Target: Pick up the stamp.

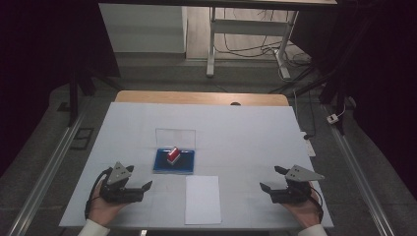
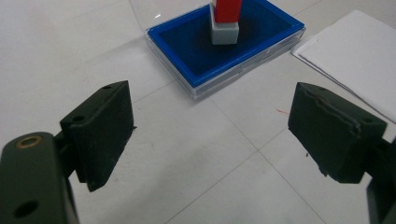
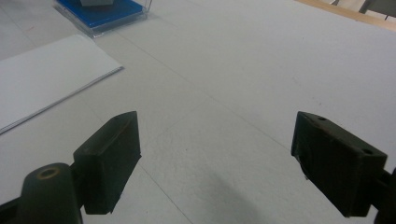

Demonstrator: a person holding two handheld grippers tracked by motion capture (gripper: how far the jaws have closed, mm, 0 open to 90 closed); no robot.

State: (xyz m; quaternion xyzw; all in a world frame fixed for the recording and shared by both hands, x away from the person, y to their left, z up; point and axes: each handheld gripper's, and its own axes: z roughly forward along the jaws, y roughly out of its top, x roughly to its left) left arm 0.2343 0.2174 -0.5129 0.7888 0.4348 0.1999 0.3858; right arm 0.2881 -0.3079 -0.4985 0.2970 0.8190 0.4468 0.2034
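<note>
Red stamp (image 1: 173, 155) stands in blue tray (image 1: 160, 166); left gripper (image 1: 139, 183) and right gripper (image 1: 271, 179) spread, well apart.

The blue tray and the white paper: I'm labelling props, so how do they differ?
The blue tray is a shallow blue-lined box in clear plastic; the white paper is a flat plain sheet. The tray holds a red-and-grey stamp, while the paper carries nothing. The tray lies farther from the person, toward the left gripper; the paper lies nearer the table edge. Both are rectangular and rest untouched.
</note>
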